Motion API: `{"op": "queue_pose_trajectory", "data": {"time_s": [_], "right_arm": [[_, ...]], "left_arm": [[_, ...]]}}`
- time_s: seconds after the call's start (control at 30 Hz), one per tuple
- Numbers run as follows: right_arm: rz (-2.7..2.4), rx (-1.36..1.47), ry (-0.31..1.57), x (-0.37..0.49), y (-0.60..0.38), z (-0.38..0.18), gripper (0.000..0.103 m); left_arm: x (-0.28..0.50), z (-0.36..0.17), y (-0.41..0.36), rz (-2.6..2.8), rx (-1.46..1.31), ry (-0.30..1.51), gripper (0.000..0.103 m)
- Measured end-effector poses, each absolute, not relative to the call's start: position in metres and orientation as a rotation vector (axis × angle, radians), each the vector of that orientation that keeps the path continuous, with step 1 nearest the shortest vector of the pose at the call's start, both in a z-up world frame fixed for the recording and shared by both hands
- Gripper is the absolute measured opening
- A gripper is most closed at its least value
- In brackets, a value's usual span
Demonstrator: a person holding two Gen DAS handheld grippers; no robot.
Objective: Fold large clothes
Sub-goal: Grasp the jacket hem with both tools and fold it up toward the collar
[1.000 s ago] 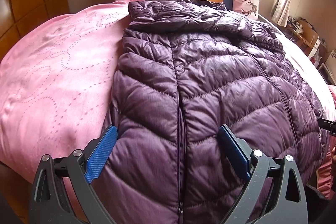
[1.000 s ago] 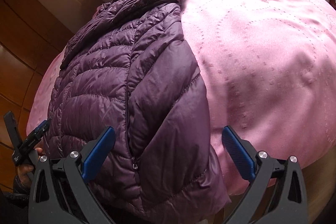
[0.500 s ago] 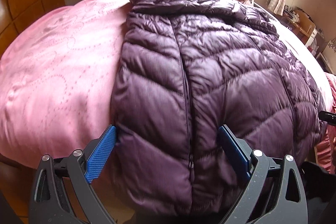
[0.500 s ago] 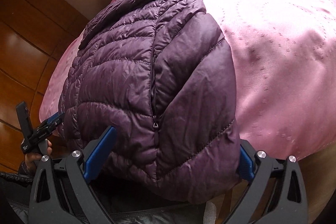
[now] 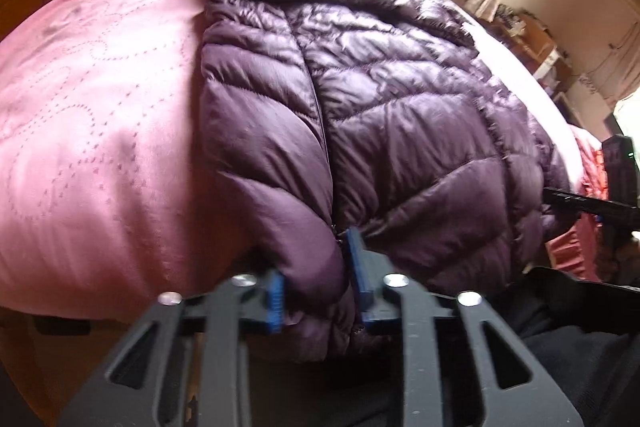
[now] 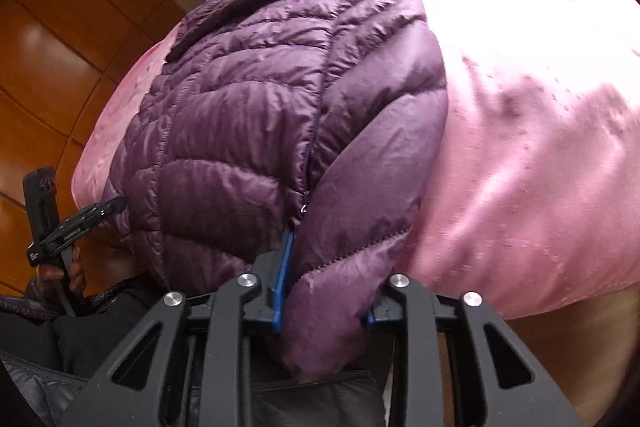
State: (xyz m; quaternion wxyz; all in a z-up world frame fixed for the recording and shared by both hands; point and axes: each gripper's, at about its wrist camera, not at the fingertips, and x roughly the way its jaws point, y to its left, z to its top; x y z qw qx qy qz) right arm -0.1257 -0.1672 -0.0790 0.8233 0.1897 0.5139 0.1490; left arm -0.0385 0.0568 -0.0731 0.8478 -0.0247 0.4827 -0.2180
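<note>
Purple puffer jacket point(image 5: 384, 115) lies spread front-up on the pink bedspread point(image 5: 100, 131), collar toward the headboard and hem hanging just over the near edge of the bed. A second ago both grippers hovered at that hem with their blue pads standing wide apart; now both have come in and are closing on it. The left gripper point(image 5: 316, 287) has a thick roll of the hem corner squeezed between its pads, right beside the zip line, and the right gripper point(image 6: 324, 291) pinches the opposite hem corner the same way, padding bulging out on both sides of its pads. From the right wrist view, the left tool and the hand point(image 6: 60, 267) carrying it show at the jacket's far lower corner. To my eye this means the reach is over and the grasp is being made: with both bottom corners caught, the hem looks ready to be lifted and carried up toward the collar for a first fold. The slippery, puffy shell could slide out if the pinch is shallow.
</note>
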Motion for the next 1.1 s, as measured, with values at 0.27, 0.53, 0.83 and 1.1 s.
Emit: {"op": "queue_pose_trajectory", "data": {"time_s": [0.27, 0.53, 0.83, 1.1], "right_arm": [[0.425, 0.472, 0.949, -0.121, -0.172, -0.027, 0.019], [0.462, 0.656, 0.756, -0.076, -0.194, 0.014, 0.016], [0.325, 0.770, 0.749, 0.015, -0.222, 0.004, 0.017], [0.294, 0.787, 0.807, 0.071, -0.226, -0.009, 0.063]], "left_arm": [[-0.030, -0.042, 0.096, -0.584, -0.319, 0.935, 0.009], [0.007, -0.005, 0.114, -0.683, -0.569, 0.822, 0.004], [0.092, 0.005, 0.113, -0.632, -0.713, 0.795, 0.004], [0.168, -0.013, 0.103, -0.511, -0.717, 0.908, 0.005]]}}
